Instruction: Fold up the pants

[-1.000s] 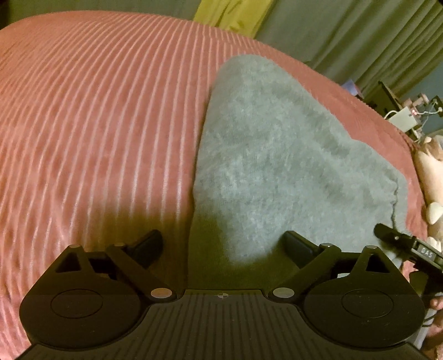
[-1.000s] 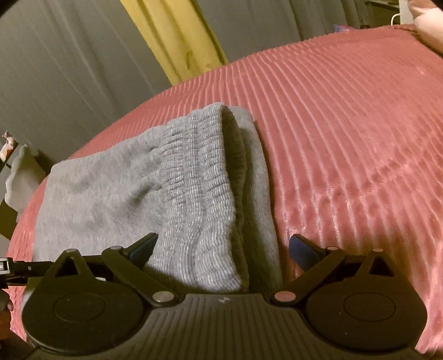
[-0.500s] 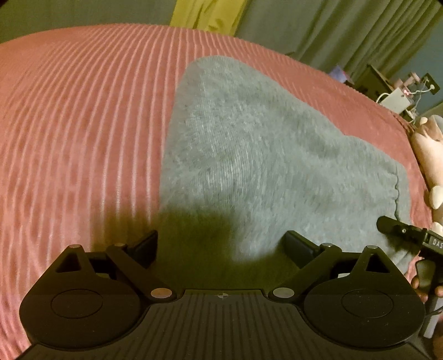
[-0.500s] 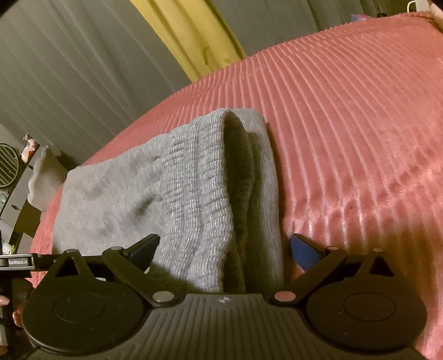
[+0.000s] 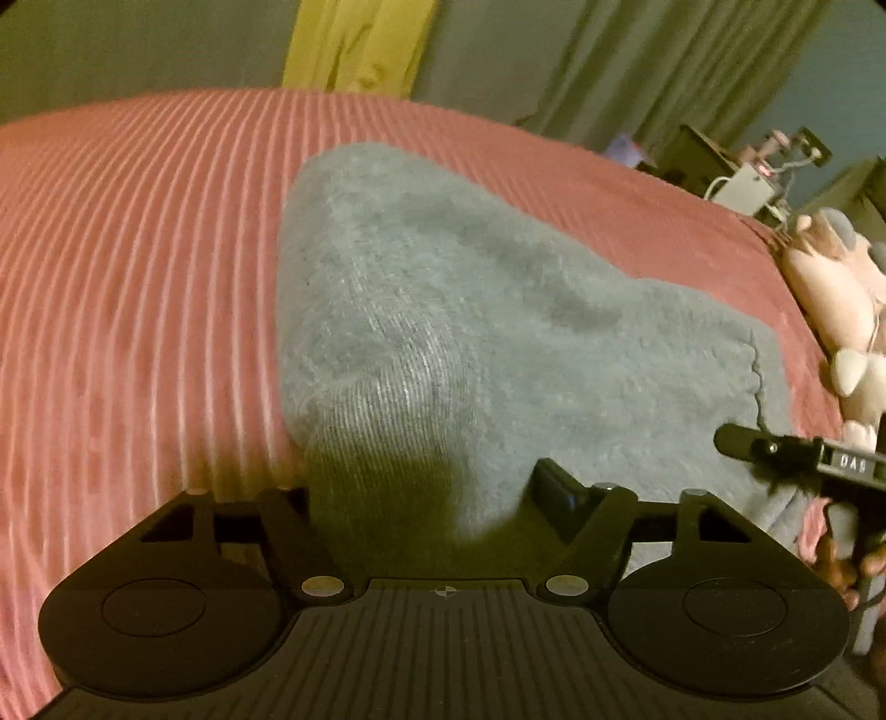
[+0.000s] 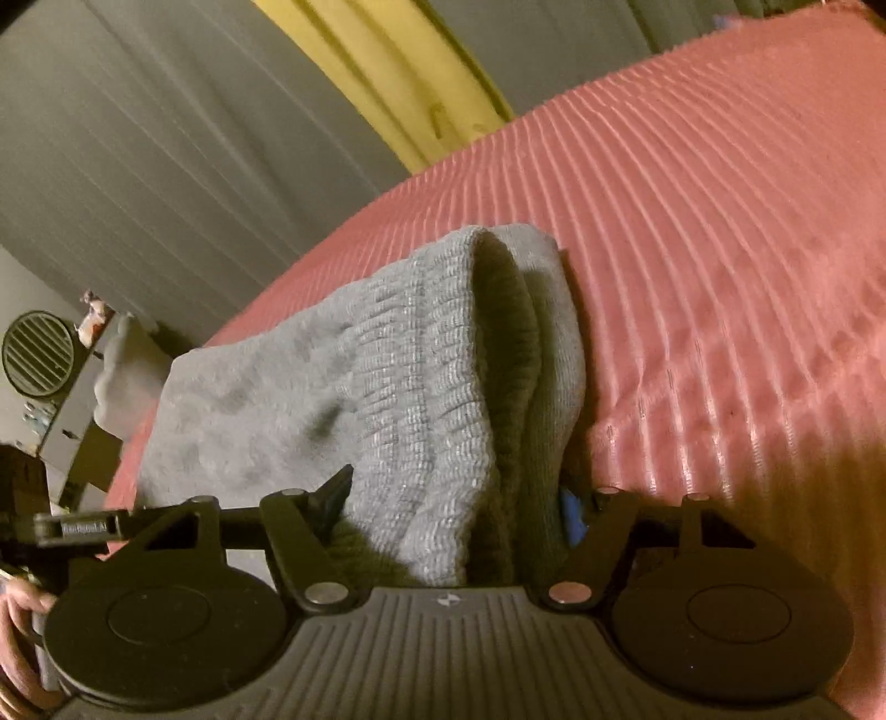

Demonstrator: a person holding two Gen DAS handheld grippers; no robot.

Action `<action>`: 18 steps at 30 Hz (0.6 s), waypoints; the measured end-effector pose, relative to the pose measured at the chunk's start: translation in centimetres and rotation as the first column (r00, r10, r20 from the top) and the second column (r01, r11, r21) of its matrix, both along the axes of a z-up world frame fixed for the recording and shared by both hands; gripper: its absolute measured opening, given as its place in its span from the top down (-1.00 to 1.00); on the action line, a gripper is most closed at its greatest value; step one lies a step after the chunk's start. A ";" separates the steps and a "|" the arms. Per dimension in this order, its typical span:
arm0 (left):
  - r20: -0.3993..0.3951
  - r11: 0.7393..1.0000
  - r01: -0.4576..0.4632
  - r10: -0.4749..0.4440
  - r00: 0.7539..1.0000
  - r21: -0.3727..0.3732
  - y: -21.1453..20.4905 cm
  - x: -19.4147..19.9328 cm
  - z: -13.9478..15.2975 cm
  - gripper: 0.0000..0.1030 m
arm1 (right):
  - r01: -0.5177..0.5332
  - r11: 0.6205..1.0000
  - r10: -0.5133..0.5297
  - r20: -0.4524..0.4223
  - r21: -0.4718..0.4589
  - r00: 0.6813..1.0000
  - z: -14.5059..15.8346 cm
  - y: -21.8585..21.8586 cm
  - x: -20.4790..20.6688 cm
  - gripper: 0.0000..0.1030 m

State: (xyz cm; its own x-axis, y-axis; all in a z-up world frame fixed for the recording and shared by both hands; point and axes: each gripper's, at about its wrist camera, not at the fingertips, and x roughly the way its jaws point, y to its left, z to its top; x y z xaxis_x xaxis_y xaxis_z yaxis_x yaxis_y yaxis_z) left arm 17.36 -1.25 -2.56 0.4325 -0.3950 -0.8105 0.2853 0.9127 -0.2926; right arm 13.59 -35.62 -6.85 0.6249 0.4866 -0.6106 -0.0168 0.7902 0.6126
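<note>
Grey knit pants (image 5: 470,310) lie folded on a pink ribbed bed cover (image 5: 138,277). My left gripper (image 5: 423,487) is closing on the near folded edge, and the cloth bunches up between its fingers and fills the gap. In the right wrist view the pants' elastic waistband (image 6: 421,354) runs up from my right gripper (image 6: 457,493), whose jaws are closing on the stacked layers. Its blue pad (image 6: 573,515) touches the cloth. Each gripper's finger shows at the edge of the other view.
The bed cover (image 6: 720,249) spreads wide on both sides of the pants. A pale plush toy (image 5: 830,288) lies at the bed's right edge. Grey and yellow curtains (image 5: 360,50) hang behind. A round fan (image 6: 39,354) stands on furniture at left.
Both grippers' jaws have narrowed onto the pants. The left gripper has slid sideways along the fold, and the cloth now humps up between its fingers. The right gripper has tipped slightly.
</note>
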 end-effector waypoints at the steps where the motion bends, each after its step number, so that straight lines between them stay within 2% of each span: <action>1: -0.004 1.000 0.005 -0.005 1.000 -0.002 -0.1 0.2 -0.3 -0.45 | -0.007 1.000 0.007 -0.005 0.006 1.000 -0.1 -0.1 0.2 -0.40; 5: -0.034 0.998 -0.024 0.022 0.999 -0.062 0.9 0.9 -0.8 -0.45 | -0.002 0.997 0.005 -0.037 0.073 0.999 -0.6 -0.6 1.2 -0.65; 7: -0.045 0.997 -0.020 0.017 0.999 -0.068 1.2 1.2 -1.2 -0.44 | 0.013 0.997 -0.010 -0.039 0.075 0.999 -0.6 -0.4 1.5 -0.68; 8: -0.050 0.997 -0.023 0.020 0.999 -0.072 1.3 1.2 -1.3 -0.40 | 0.014 0.998 -0.012 -0.035 0.060 0.999 -0.5 -0.1 1.5 -0.65; 9: -0.051 0.996 -0.031 0.027 0.998 -0.080 1.4 1.1 -1.2 -0.26 | 0.020 0.999 -0.019 -0.025 0.028 1.000 -0.3 0.3 1.4 -0.58; 10: -0.041 0.995 -0.033 0.030 0.999 -0.090 1.5 0.8 -0.9 -0.05 | 0.016 1.000 -0.017 -0.017 -0.015 1.000 -0.1 0.8 1.2 -0.35; 11: -0.017 0.996 -0.034 0.033 0.999 -0.080 1.4 0.3 -0.4 0.04 | 0.004 0.998 -0.004 -0.006 -0.056 1.000 0.4 1.4 0.8 -0.26; 13: 0.045 0.999 -0.018 0.020 0.999 -0.045 0.7 -0.8 0.7 0.36 | 0.003 0.998 -0.002 0.011 -0.057 1.000 1.1 1.8 0.0 -0.18; 16: 0.103 1.000 0.001 0.001 0.995 -0.018 0.0 -1.8 1.4 0.37 | 0.003 1.000 -0.002 0.049 -0.016 0.999 2.3 2.1 -1.1 -0.15; 18: 0.082 1.000 -0.003 0.003 0.997 0.007 -0.2 -1.3 0.8 0.31 | 0.001 1.000 -0.001 0.047 -0.004 0.999 2.4 2.4 -1.0 -0.15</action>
